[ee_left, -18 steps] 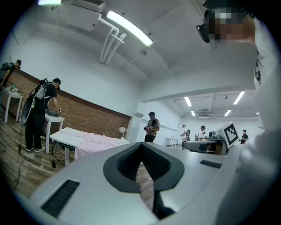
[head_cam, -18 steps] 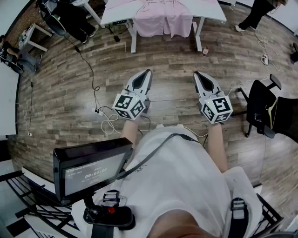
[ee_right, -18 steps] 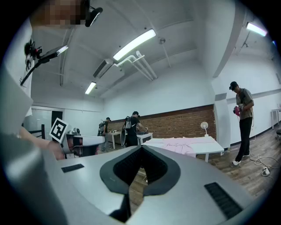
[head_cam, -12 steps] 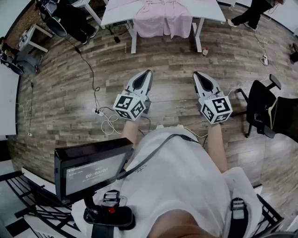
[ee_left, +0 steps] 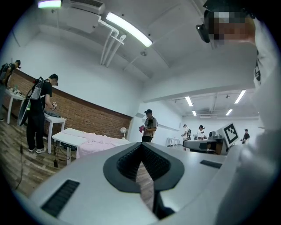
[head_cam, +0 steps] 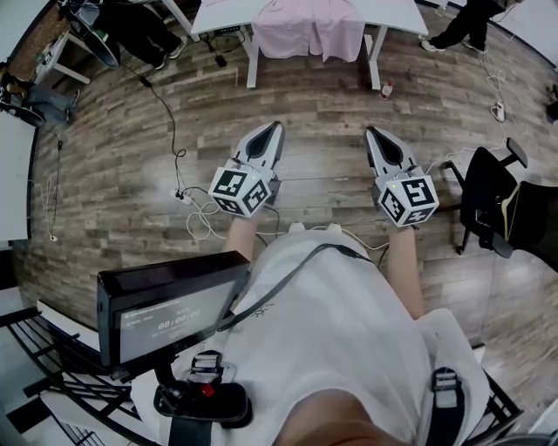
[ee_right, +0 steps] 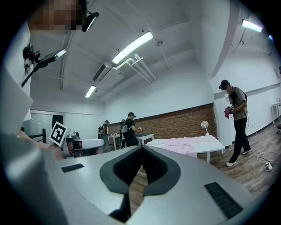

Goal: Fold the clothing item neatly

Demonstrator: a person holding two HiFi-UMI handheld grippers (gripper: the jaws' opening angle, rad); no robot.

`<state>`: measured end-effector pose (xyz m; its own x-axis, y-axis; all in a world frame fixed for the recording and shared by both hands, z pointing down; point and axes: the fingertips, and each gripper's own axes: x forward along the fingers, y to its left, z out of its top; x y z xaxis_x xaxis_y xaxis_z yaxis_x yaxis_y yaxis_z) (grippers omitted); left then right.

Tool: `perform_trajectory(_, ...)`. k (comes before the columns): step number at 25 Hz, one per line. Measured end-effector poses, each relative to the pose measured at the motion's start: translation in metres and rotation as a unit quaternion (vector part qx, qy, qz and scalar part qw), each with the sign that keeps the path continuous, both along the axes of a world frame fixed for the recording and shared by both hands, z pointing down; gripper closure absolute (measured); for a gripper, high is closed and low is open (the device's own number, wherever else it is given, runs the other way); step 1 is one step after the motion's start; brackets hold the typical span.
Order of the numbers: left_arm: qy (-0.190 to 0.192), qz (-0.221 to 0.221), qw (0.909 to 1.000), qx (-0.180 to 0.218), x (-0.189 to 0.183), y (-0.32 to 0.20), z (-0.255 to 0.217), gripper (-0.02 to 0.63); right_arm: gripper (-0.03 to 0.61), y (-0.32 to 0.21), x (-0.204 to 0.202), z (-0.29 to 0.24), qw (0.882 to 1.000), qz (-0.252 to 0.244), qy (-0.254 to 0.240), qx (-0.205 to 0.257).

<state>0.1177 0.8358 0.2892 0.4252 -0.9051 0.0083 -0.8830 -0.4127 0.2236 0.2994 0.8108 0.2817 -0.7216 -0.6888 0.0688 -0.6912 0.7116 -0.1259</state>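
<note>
Left tongs (head_cam: 275, 129) and right tongs (head_cam: 370, 132) both closed and empty, held level over wood floor (head_cam: 131, 131), pink garment (head_cam: 309, 30) (perhaps a shirt) draped on distant white worktop (head_cam: 394, 10)

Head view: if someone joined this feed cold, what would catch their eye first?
First, the left gripper and right gripper, each with its marker cube, held out level side by side over the wooden floor, both shut and empty. Ahead of them, at the top of the head view, a pink garment drapes over the near edge of a white table. A dark screen sits at lower left beside the person's body.
</note>
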Motion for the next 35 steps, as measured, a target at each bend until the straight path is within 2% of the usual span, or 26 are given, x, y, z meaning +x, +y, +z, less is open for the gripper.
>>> perform_trajectory(13, -0.006, -0.015, 0.9997, -0.021, 0.005, 0.016, 0.020, 0.612, 0.575, 0.006, 0.012, 0.017, 1.000, -0.023, 0.007, -0.018)
perform_trajectory(17, -0.018, -0.009, 0.9995, -0.022, 0.016, 0.011, 0.021, 0.612, 0.575, 0.001, 0.023, 0.018, 1.000, -0.020, 0.007, -0.017)
perform_trajectory(35, -0.014, -0.026, 0.9992, -0.026, 0.065, -0.006, 0.024, 0.612, 0.575, -0.014, 0.068, 0.032, 0.998, -0.049, 0.004, -0.029)
